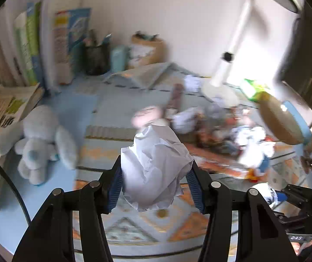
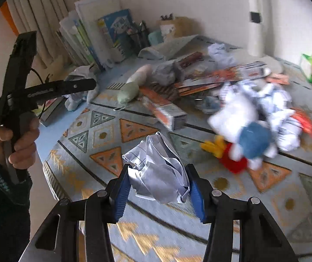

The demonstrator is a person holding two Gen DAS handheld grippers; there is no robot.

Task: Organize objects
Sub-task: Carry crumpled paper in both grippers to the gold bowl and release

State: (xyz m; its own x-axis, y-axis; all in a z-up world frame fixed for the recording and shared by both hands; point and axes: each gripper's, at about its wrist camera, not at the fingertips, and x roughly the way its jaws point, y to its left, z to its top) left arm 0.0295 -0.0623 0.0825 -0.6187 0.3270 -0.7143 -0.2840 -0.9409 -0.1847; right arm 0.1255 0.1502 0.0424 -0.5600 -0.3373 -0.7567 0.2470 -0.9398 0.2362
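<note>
Patterned mat (image 2: 103,135): I had the biggest thing below both cameras, a mat of orange and grey triangles covering most of the table; soft and flat, nothing to lift.
Clutter pile (image 2: 199,80): on the far right of the mat lay flat printed cartons, more crumpled sheets and wrappers, all blurred; I judged them light and loose, best taken one at a time.
Duck toy (image 2: 243,139): a white plush with blue cap, red body and yellow feet lay on the mat's right; soft and squashy, so I would take it by the body.
Pale blue plush (image 1: 38,142): it sat on the far left near a stack of books; soft and easy to pinch anywhere.
Left paper ball (image 1: 153,170): I carried this crumpled white sheet above the near edge of the mat; very light, springy, crushable, no slip risk.
Left gripper (image 1: 156,185): its blue pads were pressed into the ball's sides, partly closed, gripping it across the middle.
Right paper ball (image 2: 158,170): a crumpled lined sheet, likewise held above the mat, equally light.
Right gripper (image 2: 158,190): both pads were squeezing the ball's lower half; I judged that hold secure.
Person's hand (image 2: 16,139): it gripped the left tool's handle at the far left.
</note>
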